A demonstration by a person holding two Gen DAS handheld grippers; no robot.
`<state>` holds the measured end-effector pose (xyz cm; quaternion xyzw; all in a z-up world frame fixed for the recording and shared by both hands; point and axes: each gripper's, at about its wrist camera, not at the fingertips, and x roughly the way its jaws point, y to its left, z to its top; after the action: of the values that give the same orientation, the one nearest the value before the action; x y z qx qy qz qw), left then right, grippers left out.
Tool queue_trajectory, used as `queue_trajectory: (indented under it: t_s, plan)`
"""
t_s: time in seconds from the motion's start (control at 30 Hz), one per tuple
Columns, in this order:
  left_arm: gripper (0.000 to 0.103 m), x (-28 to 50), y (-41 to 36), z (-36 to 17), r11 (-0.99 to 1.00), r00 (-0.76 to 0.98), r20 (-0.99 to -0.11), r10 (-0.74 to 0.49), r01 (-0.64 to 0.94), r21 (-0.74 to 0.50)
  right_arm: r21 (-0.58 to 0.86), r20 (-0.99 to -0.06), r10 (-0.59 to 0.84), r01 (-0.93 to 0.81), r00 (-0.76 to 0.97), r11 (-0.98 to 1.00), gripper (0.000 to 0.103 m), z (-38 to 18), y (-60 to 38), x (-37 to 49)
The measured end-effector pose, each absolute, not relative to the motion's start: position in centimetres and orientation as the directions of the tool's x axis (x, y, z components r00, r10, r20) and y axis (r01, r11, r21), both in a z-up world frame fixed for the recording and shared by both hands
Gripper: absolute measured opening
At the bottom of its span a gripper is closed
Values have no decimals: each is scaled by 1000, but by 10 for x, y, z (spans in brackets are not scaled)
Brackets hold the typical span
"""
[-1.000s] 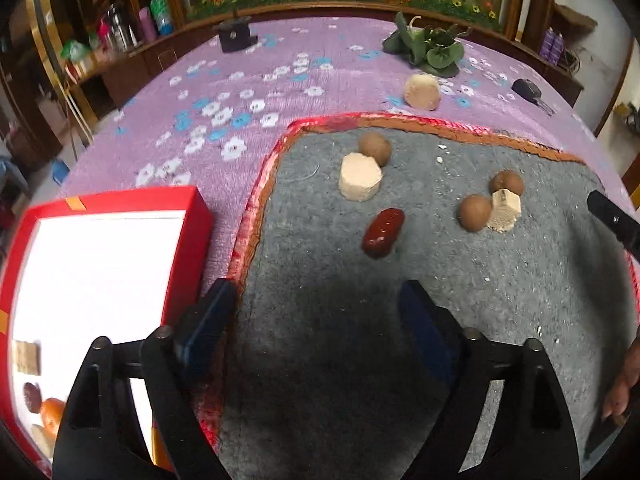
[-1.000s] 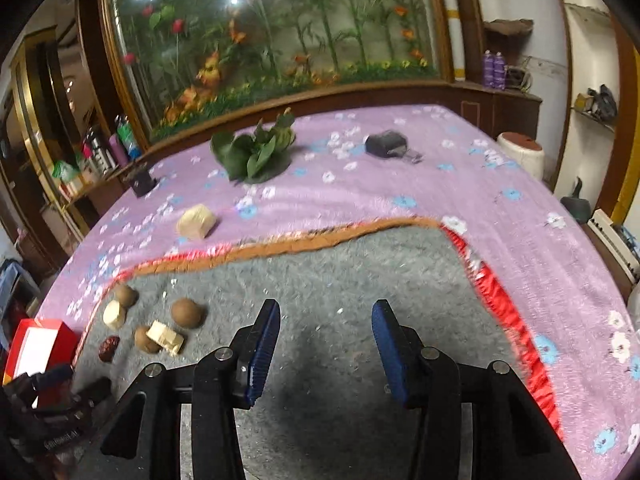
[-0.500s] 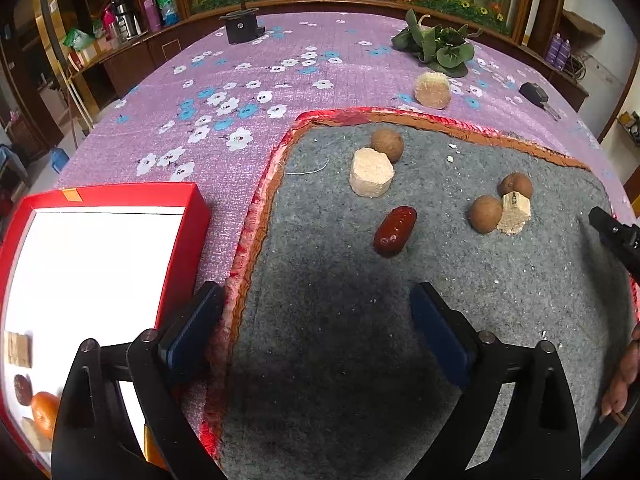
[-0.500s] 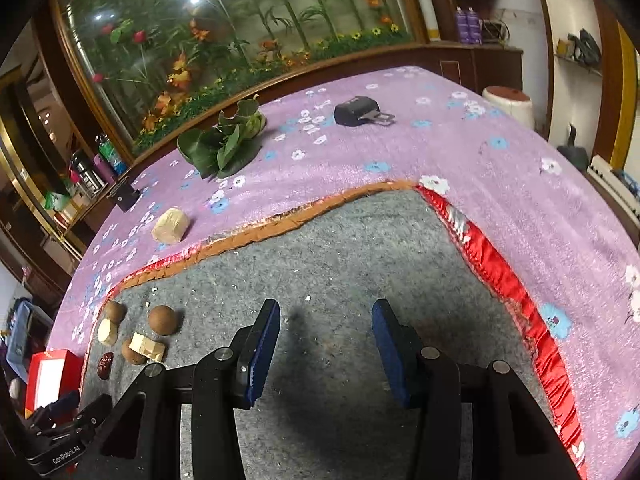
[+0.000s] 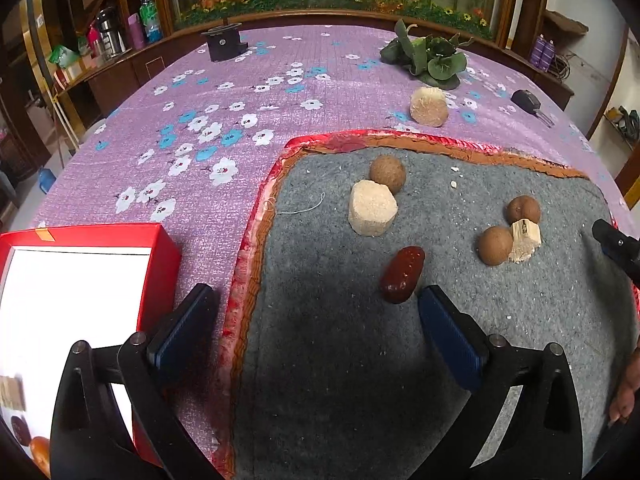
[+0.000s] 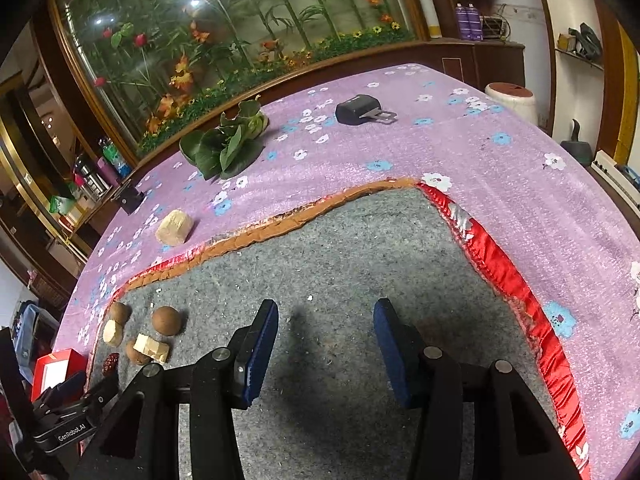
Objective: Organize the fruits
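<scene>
The left tongs stand wide apart with nothing between them, their jaws having just been opening, poised over the grey mat just short of the red date. The right tongs hang part-open and empty over bare mat.

Judging by the red box, a few pieces already lie in its near corner, so sorting looks begun. Left on the mat: the date, three brown round fruits, two pale blocks. Another pale block sits on the purple cloth.

The box's contents are cut off and blurred; glare whitens its inside.
</scene>
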<state>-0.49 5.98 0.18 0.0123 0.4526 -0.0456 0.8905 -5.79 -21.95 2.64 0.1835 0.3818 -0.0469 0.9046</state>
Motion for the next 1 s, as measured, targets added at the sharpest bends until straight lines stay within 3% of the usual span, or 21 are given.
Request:
queue_trajectory:
  t_s: [1.0]
  plan:
    - [103, -5, 60, 2, 996, 586, -807, -69, 92, -19, 352, -690, 106, 205, 716, 913, 55, 27, -224, -59]
